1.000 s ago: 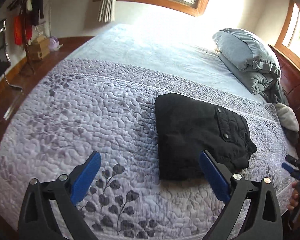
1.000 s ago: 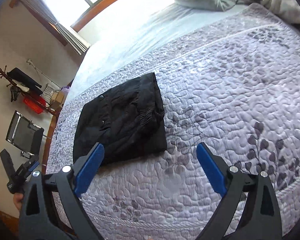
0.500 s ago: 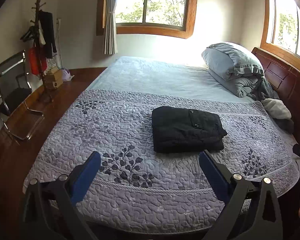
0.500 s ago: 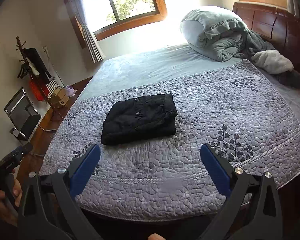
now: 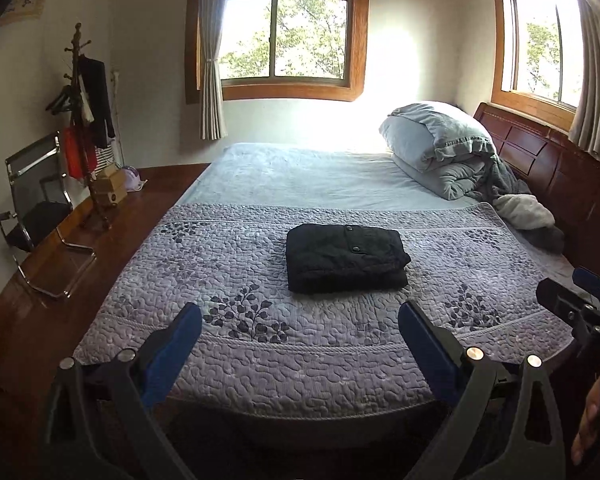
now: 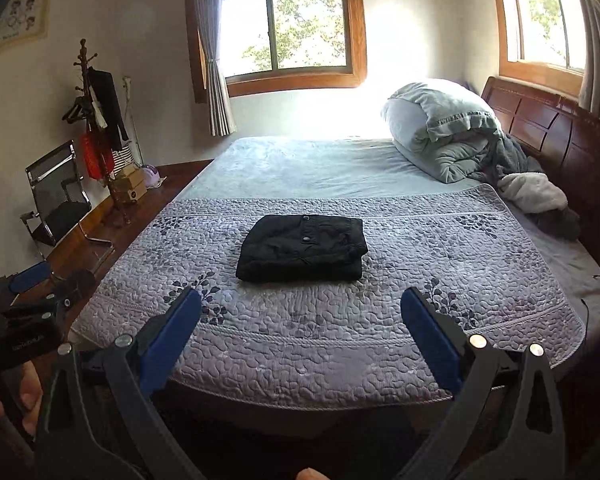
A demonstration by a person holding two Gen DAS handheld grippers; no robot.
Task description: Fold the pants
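Note:
The black pants lie folded in a compact rectangle in the middle of the purple quilted bedspread; they also show in the right wrist view. My left gripper is open and empty, held back off the foot of the bed, well short of the pants. My right gripper is open and empty too, also back from the bed edge. The right gripper also shows at the right edge of the left wrist view, and the left gripper at the left edge of the right wrist view.
A grey pillow and duvet are piled by the wooden headboard. A chair and a coat stand stand on the wooden floor to the left of the bed. Windows are behind.
Both grippers have pulled up and back from the bed, so the folded pants look smaller and farther away. The pants have not moved. Both grippers stay open.

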